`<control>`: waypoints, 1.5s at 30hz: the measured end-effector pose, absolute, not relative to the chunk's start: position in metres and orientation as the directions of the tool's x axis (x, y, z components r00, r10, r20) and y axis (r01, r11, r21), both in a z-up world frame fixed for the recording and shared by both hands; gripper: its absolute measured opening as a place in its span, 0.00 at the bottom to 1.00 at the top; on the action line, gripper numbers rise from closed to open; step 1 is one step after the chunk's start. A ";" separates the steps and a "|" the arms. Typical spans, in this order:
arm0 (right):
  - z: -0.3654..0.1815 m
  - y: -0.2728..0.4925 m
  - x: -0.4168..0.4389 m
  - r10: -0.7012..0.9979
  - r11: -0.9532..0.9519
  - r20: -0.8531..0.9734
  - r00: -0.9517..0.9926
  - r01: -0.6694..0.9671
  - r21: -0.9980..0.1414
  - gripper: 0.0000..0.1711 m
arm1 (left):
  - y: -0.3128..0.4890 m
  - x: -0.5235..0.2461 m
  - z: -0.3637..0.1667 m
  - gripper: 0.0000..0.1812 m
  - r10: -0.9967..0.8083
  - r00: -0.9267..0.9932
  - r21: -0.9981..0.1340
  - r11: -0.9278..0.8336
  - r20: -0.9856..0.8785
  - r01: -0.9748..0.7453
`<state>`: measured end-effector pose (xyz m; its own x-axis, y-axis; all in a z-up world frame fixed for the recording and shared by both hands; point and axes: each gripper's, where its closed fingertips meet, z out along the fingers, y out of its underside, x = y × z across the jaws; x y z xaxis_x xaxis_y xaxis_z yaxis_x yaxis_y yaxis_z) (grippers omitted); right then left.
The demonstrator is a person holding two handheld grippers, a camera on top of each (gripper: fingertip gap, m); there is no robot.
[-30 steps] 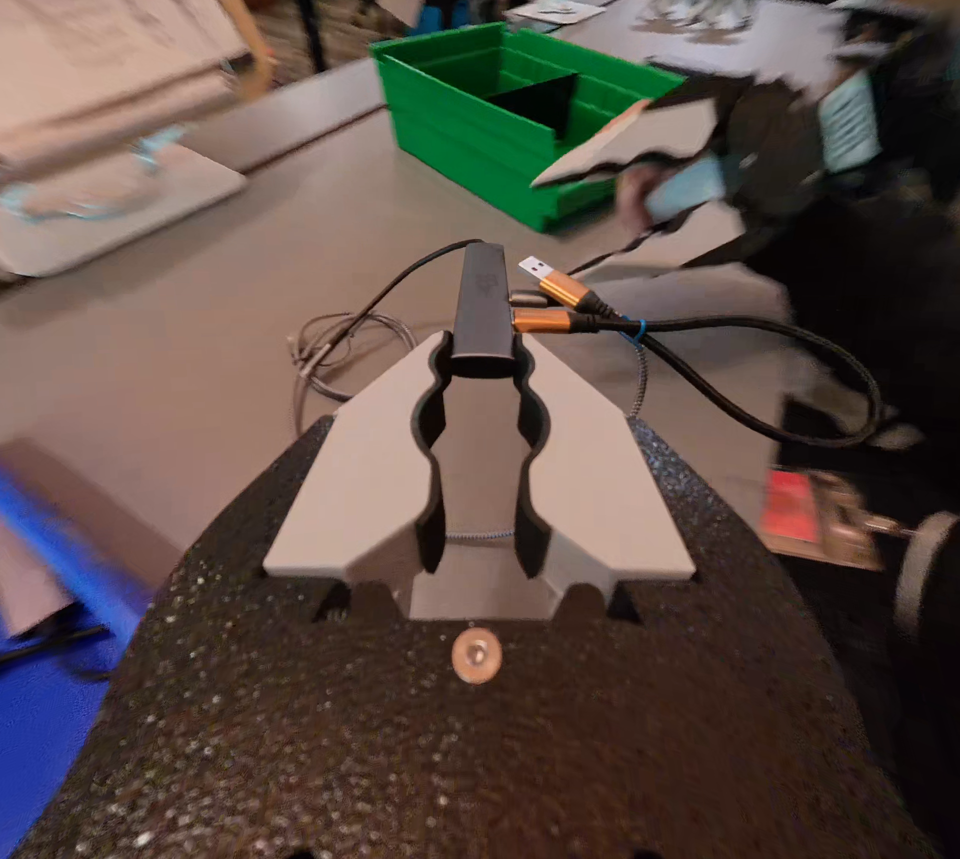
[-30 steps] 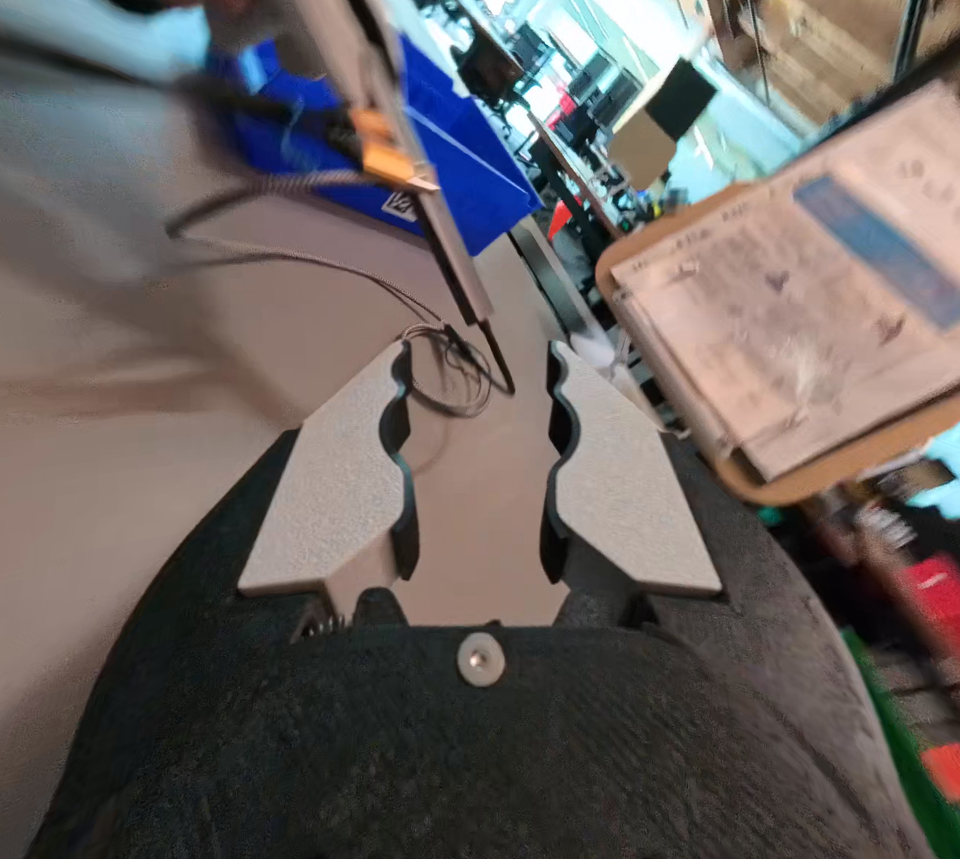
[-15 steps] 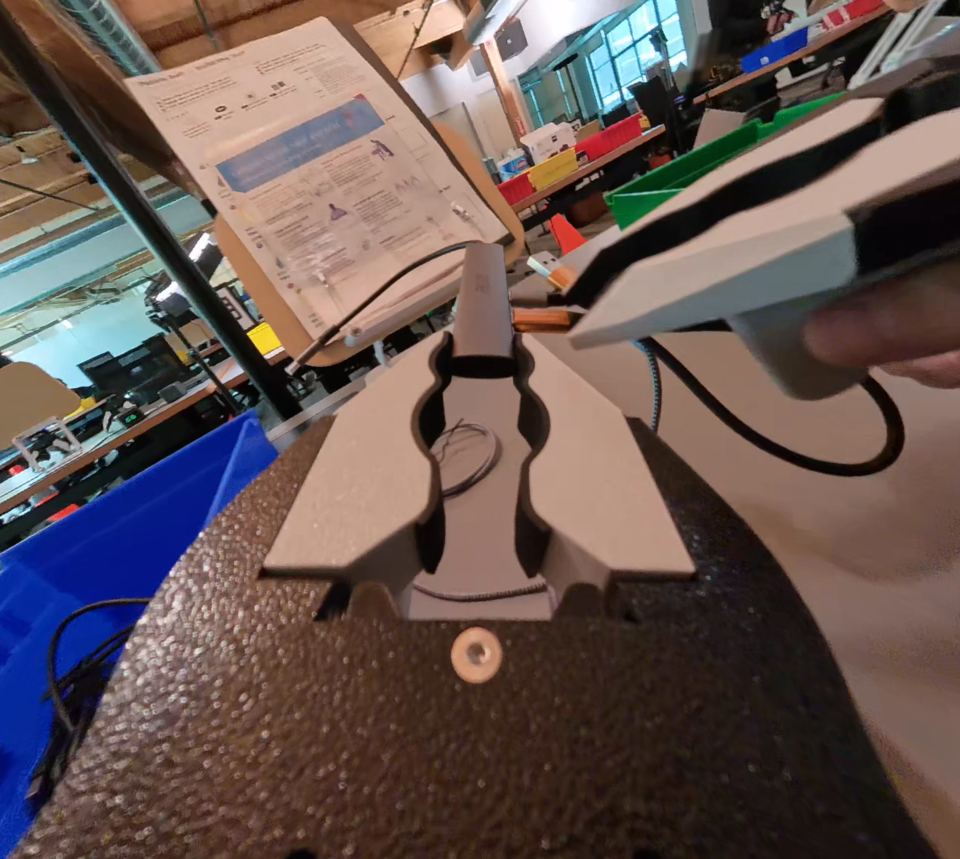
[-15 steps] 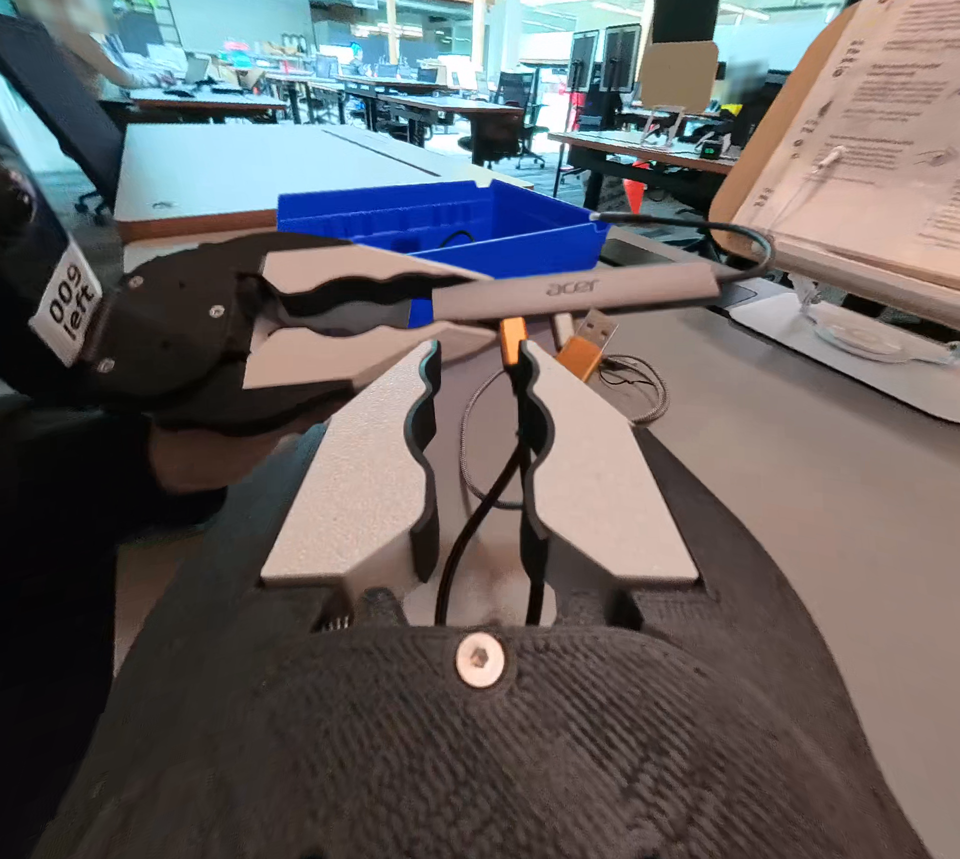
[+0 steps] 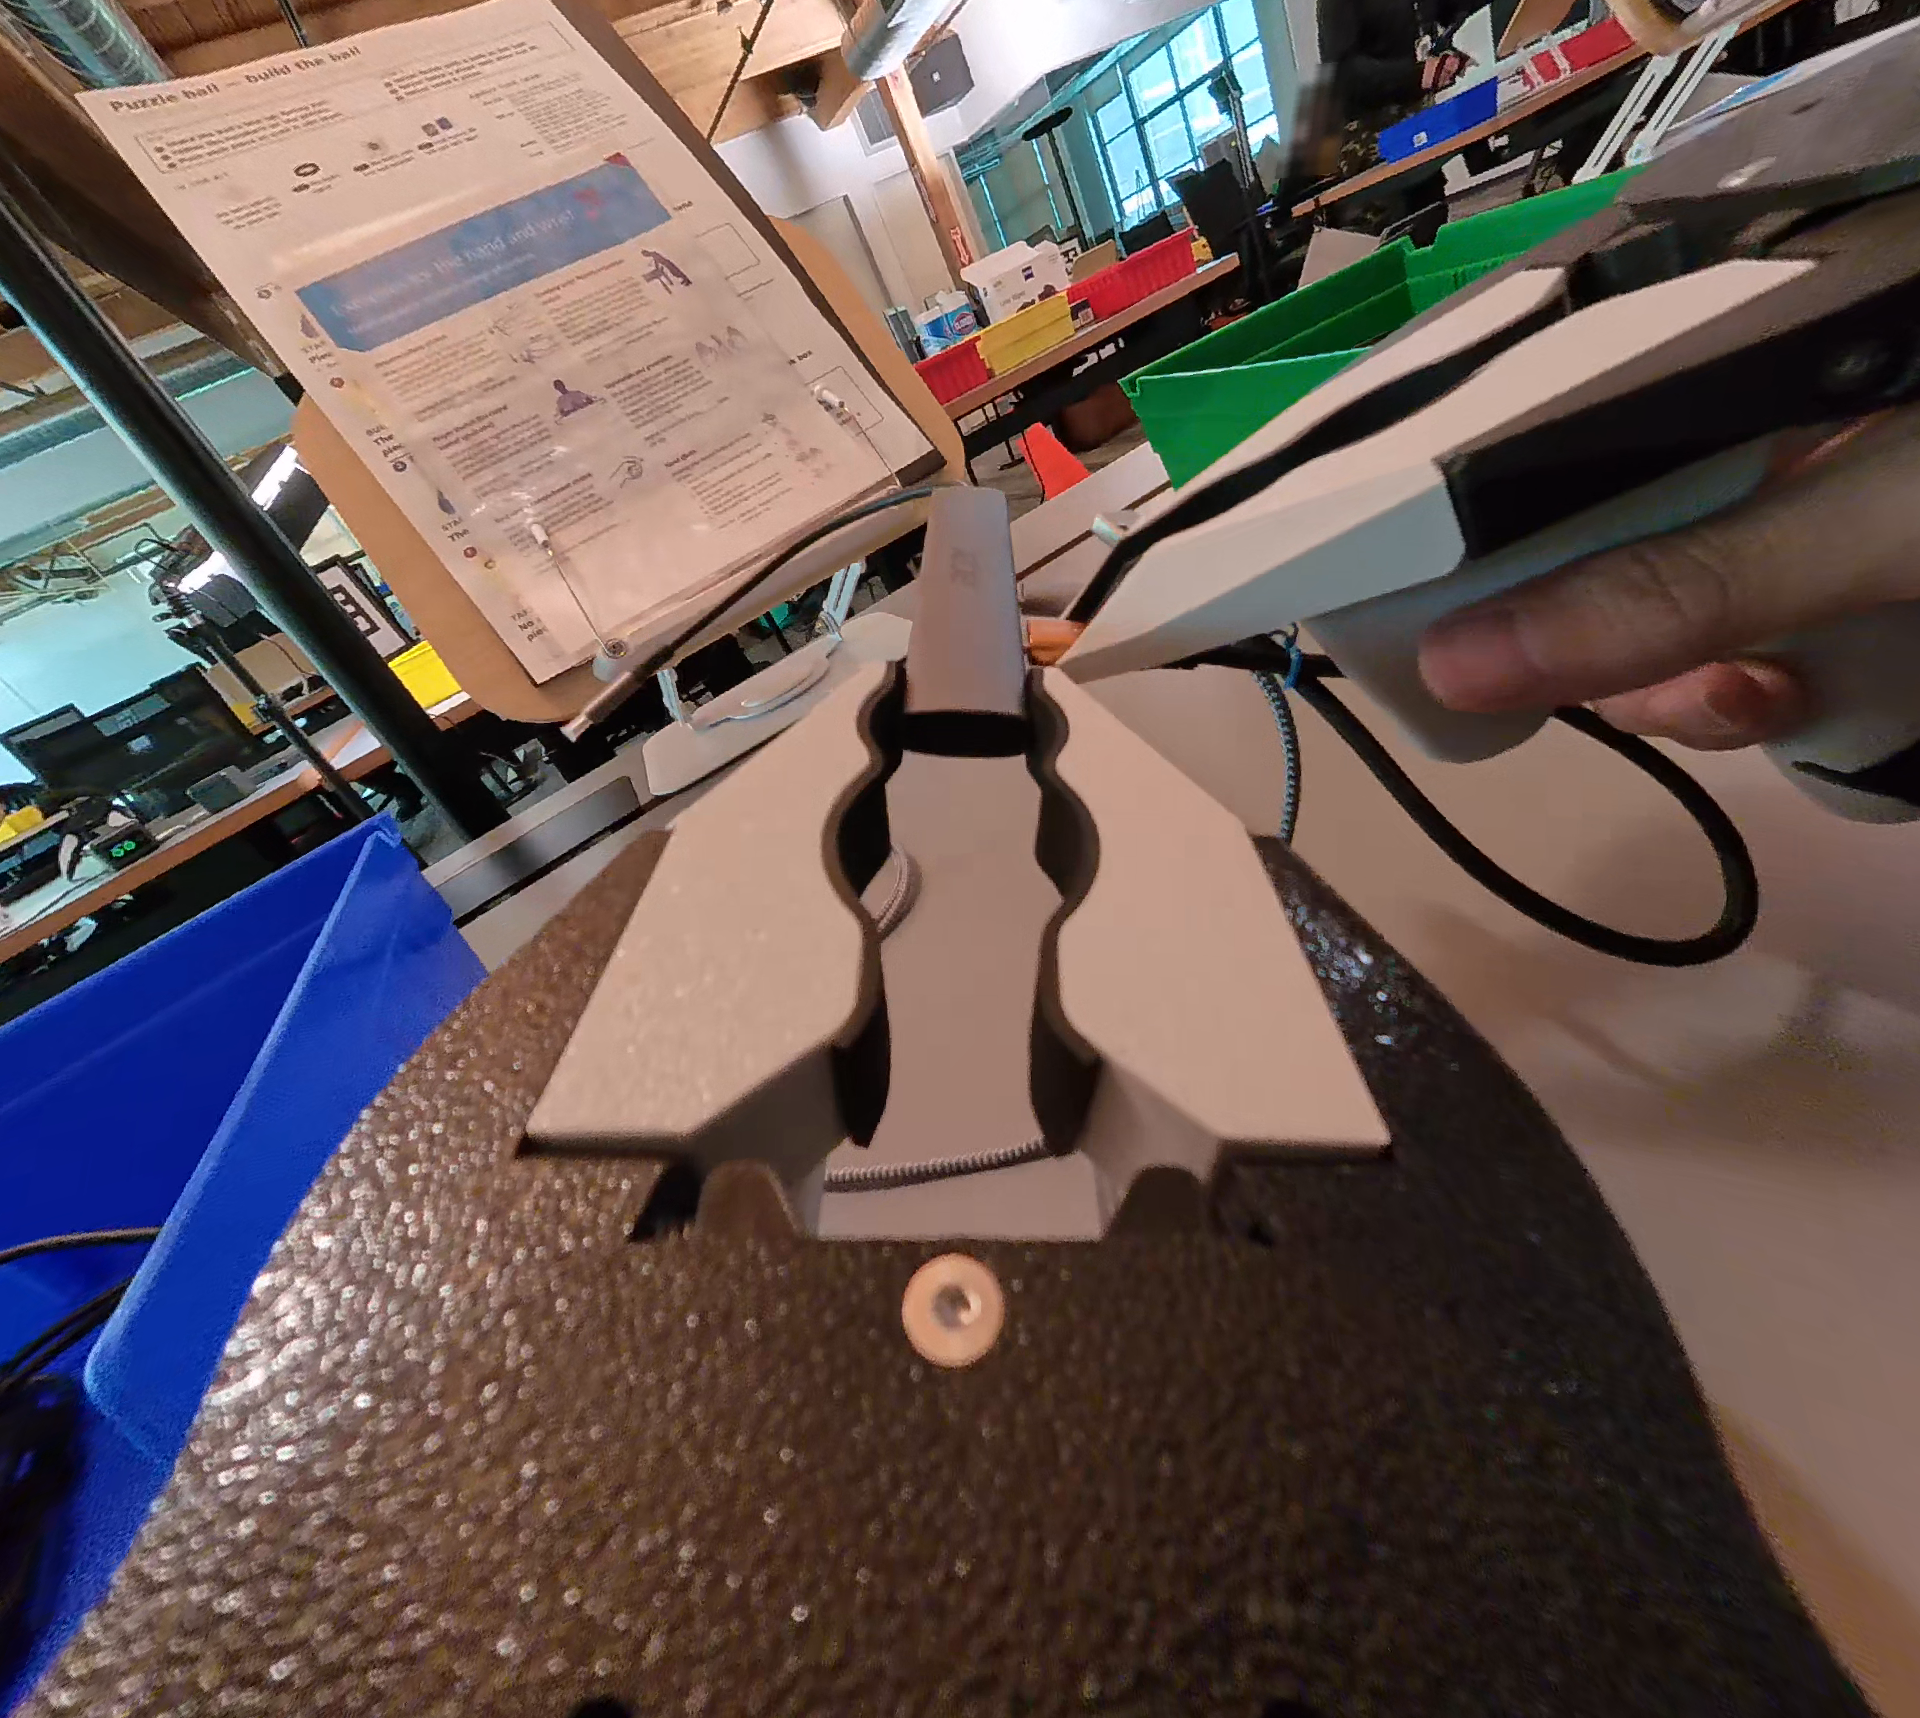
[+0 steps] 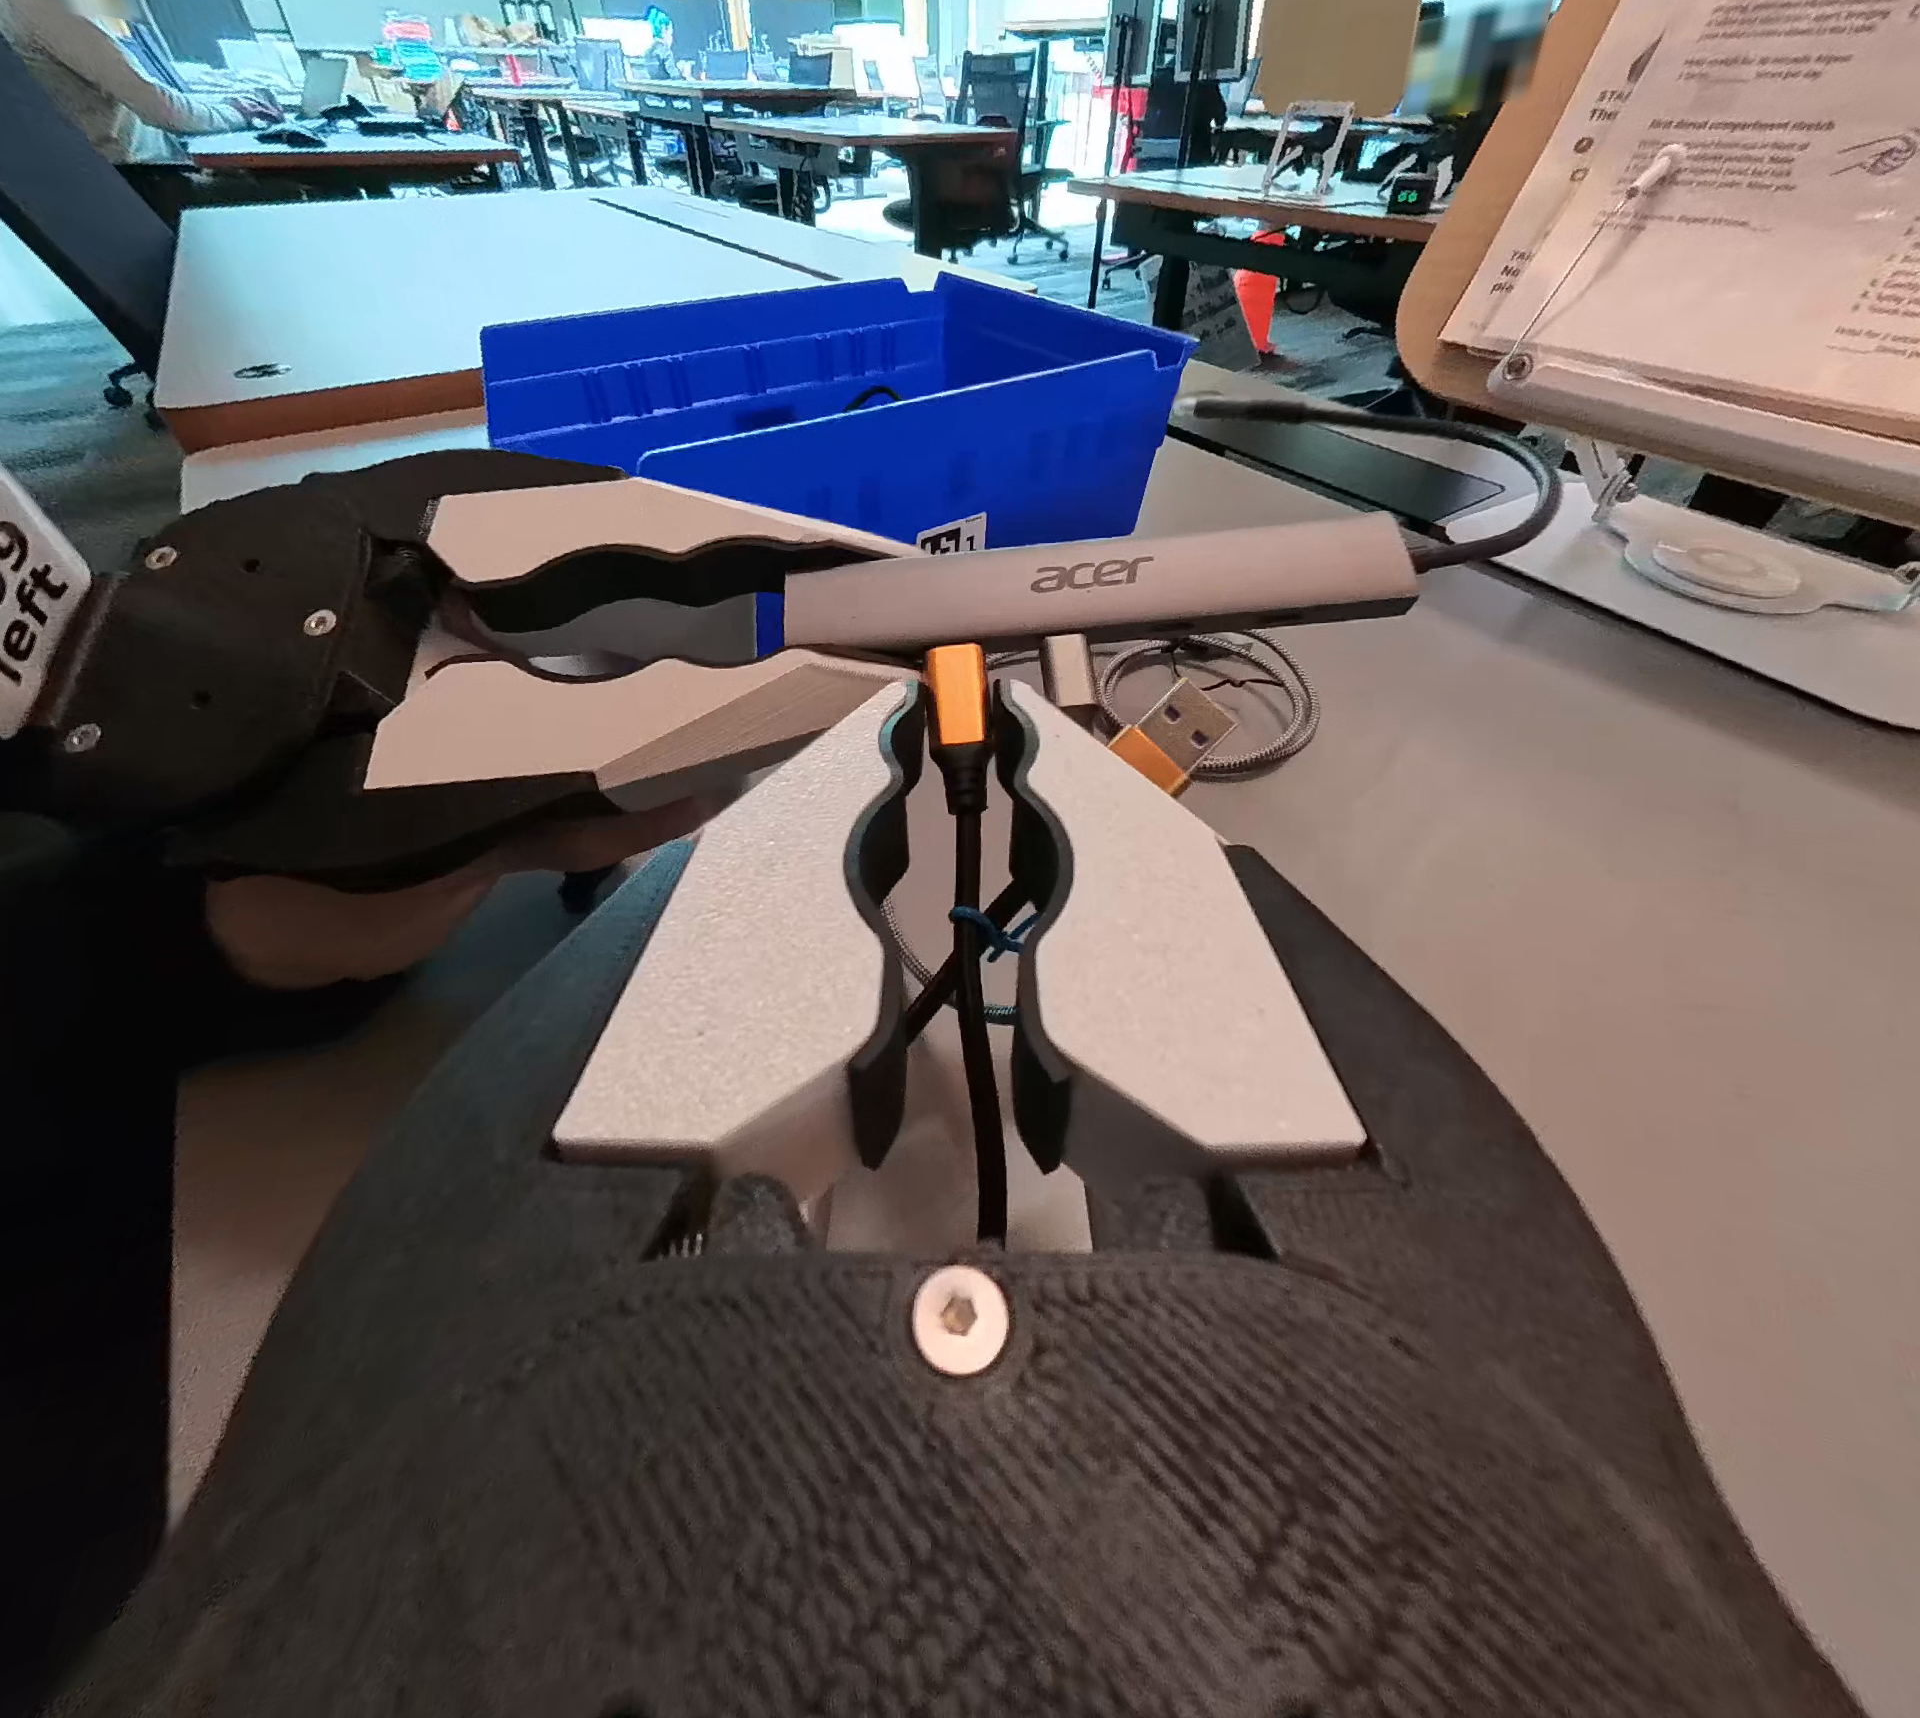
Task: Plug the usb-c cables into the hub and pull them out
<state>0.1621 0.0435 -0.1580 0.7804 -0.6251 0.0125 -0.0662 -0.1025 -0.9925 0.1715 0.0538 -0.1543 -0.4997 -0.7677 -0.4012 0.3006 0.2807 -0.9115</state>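
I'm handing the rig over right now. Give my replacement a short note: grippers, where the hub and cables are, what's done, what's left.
Left gripper: shut on the hub, held above the table.
Right gripper: shut on the orange plug, which is seated in the hub's side.
A silver plug also sits in the next port. The orange USB-A end hangs loose below the hub.
Done: both plugs appear inserted.
Left: pull the orange plug straight out while holding the hub steady, then the silver one.
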 end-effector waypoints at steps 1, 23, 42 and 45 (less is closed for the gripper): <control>-0.158 0.044 0.162 -0.628 -0.099 0.017 0.778 -0.058 -0.993 0.06 | 0.054 0.172 -0.155 0.11 -0.769 -0.502 -0.914 0.278 -0.396 0.296; -0.168 0.034 0.154 -0.588 -0.232 0.027 0.809 -0.137 -0.963 0.06 | 0.047 0.167 -0.163 0.12 -0.759 -0.536 -0.929 0.281 -0.369 0.241; -0.164 0.035 0.155 -0.666 -0.176 0.023 0.745 -0.127 -0.976 0.07 | 0.047 0.165 -0.162 0.12 -0.773 -0.560 -0.953 0.215 -0.299 0.211; -0.171 0.034 0.153 -0.647 -0.241 0.055 0.761 -0.136 -0.961 0.07 | 0.046 0.165 -0.161 0.12 -0.766 -0.570 -0.953 0.208 -0.298 0.218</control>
<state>0.1534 0.0338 -0.1708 0.7608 -0.6466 0.0548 -0.1358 -0.2413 -0.9609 0.1646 0.0465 -0.1610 -0.5697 -0.7661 -0.2975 0.2184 0.2079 -0.9535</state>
